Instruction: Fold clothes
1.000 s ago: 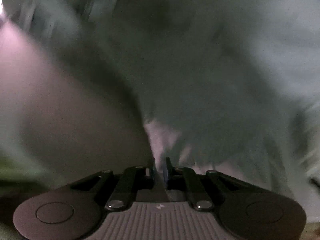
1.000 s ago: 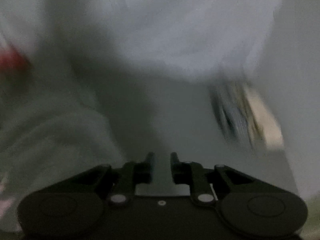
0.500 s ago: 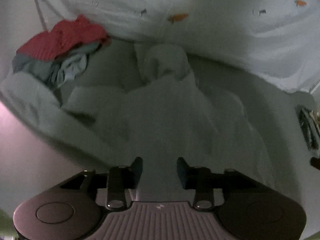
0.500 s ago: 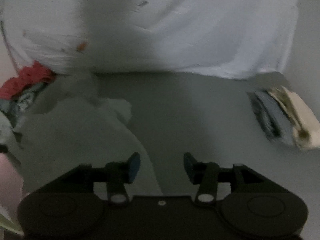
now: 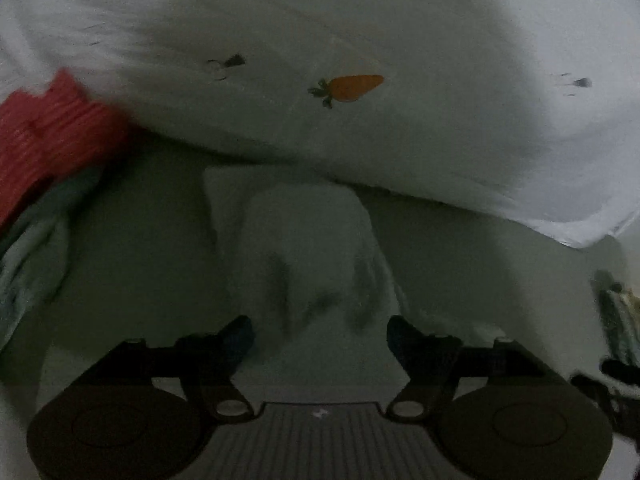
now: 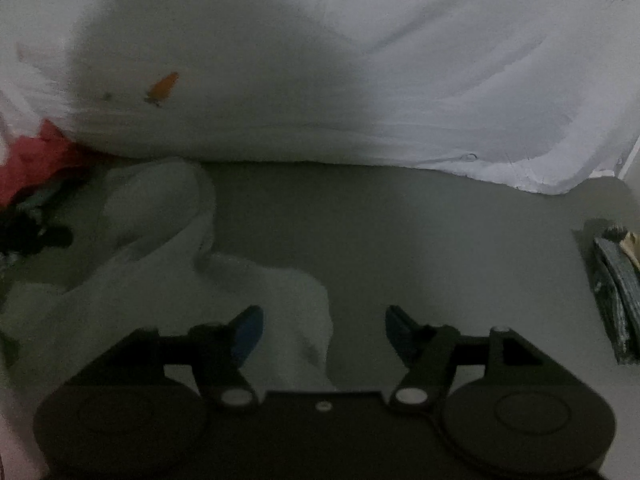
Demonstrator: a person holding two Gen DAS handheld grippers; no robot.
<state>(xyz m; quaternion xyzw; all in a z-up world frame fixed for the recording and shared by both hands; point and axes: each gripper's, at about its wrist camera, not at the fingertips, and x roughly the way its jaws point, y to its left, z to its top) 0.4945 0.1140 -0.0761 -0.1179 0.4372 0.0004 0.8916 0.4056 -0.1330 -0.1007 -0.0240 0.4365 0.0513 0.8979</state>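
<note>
A pale, whitish garment (image 5: pixel 308 256) lies rumpled on the grey bed surface (image 5: pixel 480 264), its far end bunched near the pillow. My left gripper (image 5: pixel 320 334) is open and empty just above its near part. In the right wrist view the same garment (image 6: pixel 160 264) lies at the left, and its near edge passes under my right gripper (image 6: pixel 324 330), which is open and empty.
A big white pillow with carrot prints (image 5: pixel 352 88) lies across the back, also in the right wrist view (image 6: pixel 360 72). A pile of red and teal clothes (image 5: pixel 44 140) sits at the far left. Folded dark and beige clothes (image 6: pixel 616 280) lie at the right edge.
Both grippers opened from nearly shut and let the pale garment drop onto the bed. Both have since moved forward, closer to the pillow.
</note>
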